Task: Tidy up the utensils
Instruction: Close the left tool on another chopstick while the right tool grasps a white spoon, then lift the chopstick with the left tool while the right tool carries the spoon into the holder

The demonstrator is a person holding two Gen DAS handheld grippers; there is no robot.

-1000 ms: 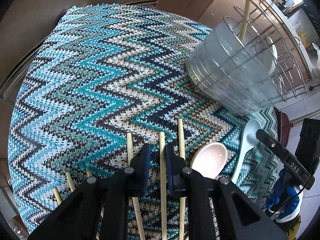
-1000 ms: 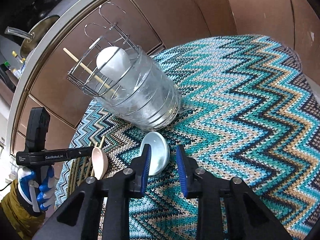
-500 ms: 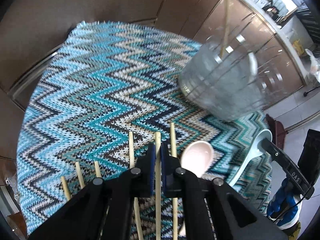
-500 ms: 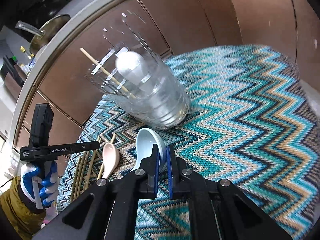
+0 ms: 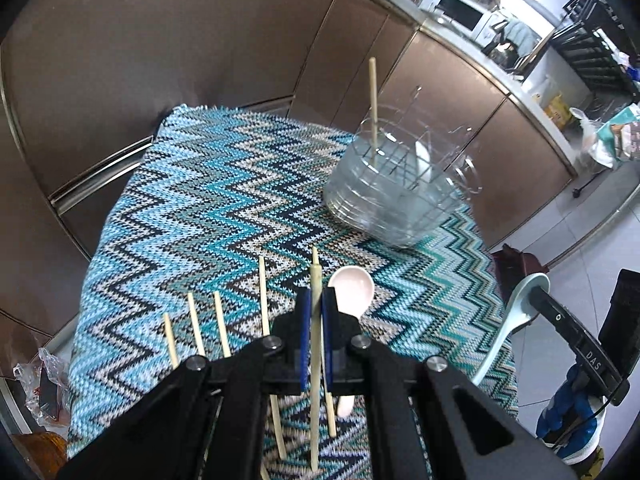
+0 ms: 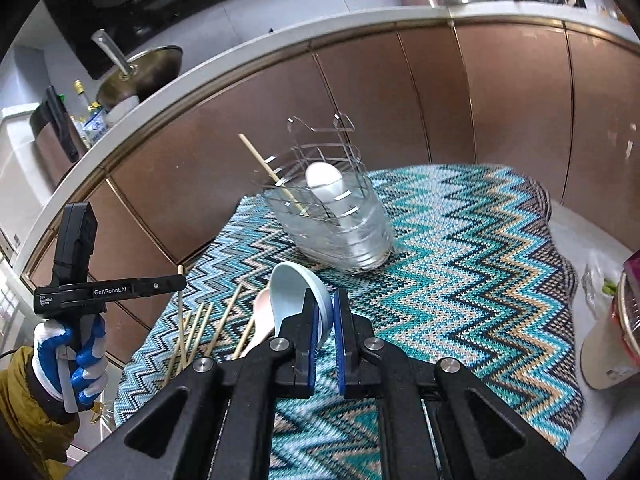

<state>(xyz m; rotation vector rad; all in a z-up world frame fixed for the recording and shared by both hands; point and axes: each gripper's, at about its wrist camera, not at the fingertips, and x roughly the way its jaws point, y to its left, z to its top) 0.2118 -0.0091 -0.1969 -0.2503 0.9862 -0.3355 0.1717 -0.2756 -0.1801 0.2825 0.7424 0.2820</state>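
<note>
Two grippers are gripping: my left gripper (image 5: 315,312) is pinching a chopstick (image 5: 315,360), my right gripper (image 6: 326,312) is holding, it seems, the blue spoon (image 6: 298,292) by its rim.

Both grippers are black plastic, with silver round screws on the linkage and blue pads inside the jaws. The left gripper (image 6: 182,280) has white letters "GenRobot.AI" on its side, the right gripper (image 5: 538,294) "DAS". The hand (image 6: 70,354) wears a white-and-blue glove and a mustard-yellow sleeve (image 6: 28,408).
</note>
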